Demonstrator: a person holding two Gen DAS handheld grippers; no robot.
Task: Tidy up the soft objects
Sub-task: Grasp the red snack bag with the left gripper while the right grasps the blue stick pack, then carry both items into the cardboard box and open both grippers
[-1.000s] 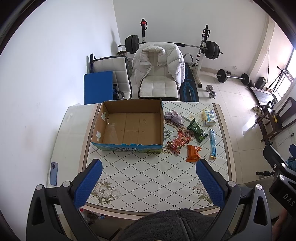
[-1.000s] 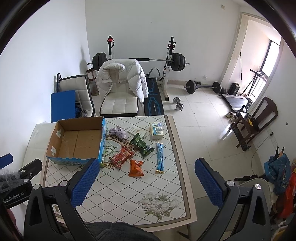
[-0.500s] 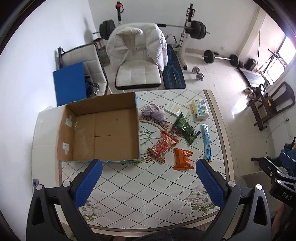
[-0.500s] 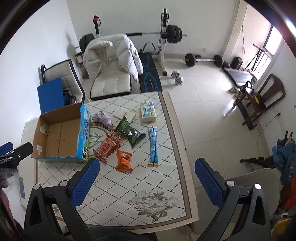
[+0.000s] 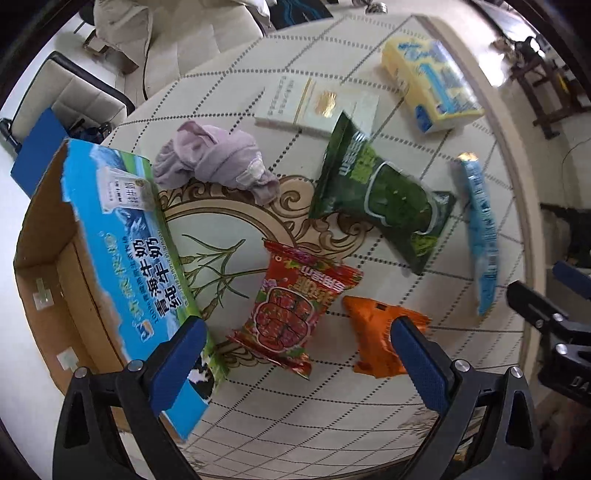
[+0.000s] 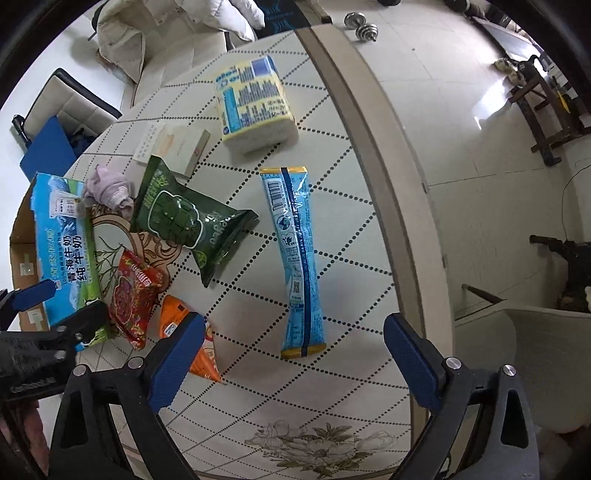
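On the patterned table lie a red snack packet, an orange packet, a green snack bag, a long blue packet, a yellow tissue pack and a crumpled lilac cloth. The open cardboard box stands at the left. My left gripper is open, low over the red and orange packets. My right gripper is open, just above the near end of the blue packet.
A flat white box lies behind the green bag. The table's right edge runs close to the blue packet. A white chair with a jacket stands beyond the table. The other gripper shows at each view's side.
Both grippers have dropped from high above the table to close over the packets. Both stay open. Nothing on the table has moved.
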